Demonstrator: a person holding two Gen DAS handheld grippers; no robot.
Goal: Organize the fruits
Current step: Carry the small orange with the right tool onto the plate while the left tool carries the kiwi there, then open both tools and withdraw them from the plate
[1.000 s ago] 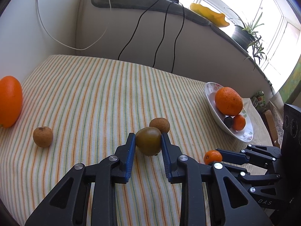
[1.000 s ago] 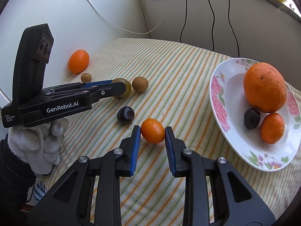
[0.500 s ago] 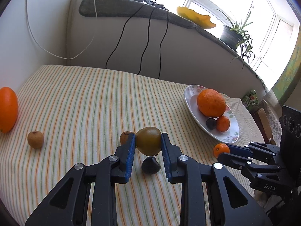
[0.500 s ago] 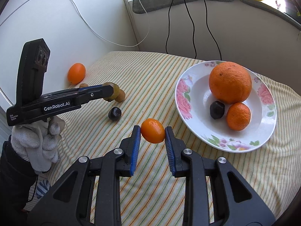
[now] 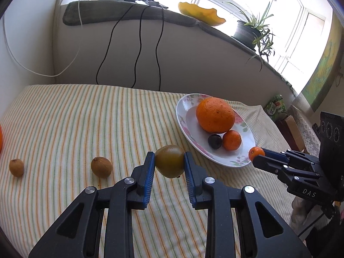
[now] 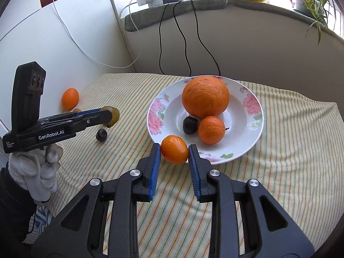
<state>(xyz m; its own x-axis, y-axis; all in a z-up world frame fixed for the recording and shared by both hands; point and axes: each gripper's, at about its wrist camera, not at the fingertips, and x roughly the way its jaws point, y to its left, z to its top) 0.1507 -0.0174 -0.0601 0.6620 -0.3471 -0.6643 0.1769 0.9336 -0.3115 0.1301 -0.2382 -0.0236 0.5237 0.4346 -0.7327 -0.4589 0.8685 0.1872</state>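
My left gripper [image 5: 169, 165] is shut on a green-brown kiwi [image 5: 169, 160] and holds it above the striped cloth, left of the flowered plate [image 5: 182, 116]. My right gripper [image 6: 174, 153] is shut on a small orange kumquat [image 6: 174, 152] at the plate's near rim [image 6: 255, 137]. The plate holds a large orange [image 6: 205, 96], a mandarin [image 6: 211, 130] and a dark plum [image 6: 189, 125]. In the right wrist view the left gripper [image 6: 111, 116] hangs left of the plate with the kiwi.
Two brown fruits [image 5: 101, 167] [image 5: 16, 167] lie on the cloth at left. A dark plum [image 6: 101, 134] and an orange fruit [image 6: 70, 98] lie at the table's left side. Cables [image 5: 137, 49] hang down the back wall under a sill with a plant [image 5: 253, 30].
Both grippers have lifted their fruit off the cloth and moved towards the plate. The plate now looks nearer in both views.
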